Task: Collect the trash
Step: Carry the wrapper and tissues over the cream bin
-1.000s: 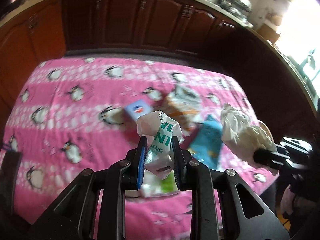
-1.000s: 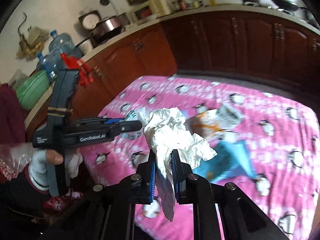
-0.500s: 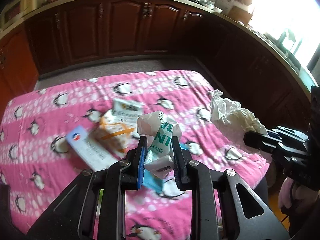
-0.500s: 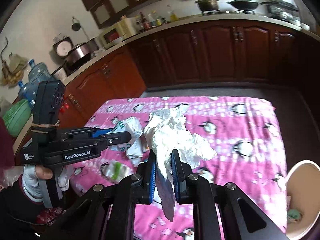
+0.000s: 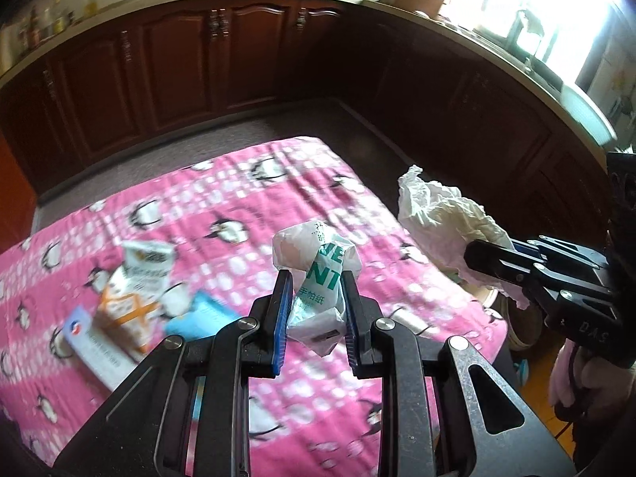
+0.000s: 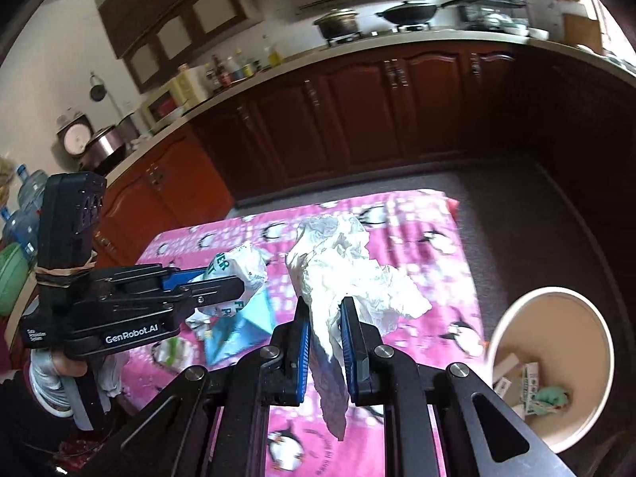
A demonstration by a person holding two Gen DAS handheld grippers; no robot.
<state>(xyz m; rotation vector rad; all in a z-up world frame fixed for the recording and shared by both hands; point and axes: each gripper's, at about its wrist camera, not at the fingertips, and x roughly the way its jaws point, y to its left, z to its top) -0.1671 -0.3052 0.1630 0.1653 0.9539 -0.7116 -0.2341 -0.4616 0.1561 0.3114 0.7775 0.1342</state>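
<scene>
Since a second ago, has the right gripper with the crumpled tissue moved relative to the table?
Yes. The right gripper, shut on the crumpled tissue, has swung toward the table's right edge; the trash bin, unseen earlier, now shows beside it.

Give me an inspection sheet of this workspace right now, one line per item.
Surface: pink penguin cloth covers the table.
Job's things: tissue packet and crumpled white paper held up; bin on the floor holds scraps.
Clutter: orange-white snack bag, blue wrapper, card lie on the cloth.
Grippers: left tool shut on the packet; right tool shut on the paper.
Cables: nothing seen.
Surroundings: dark wood cabinets, wok on the stove.
</scene>
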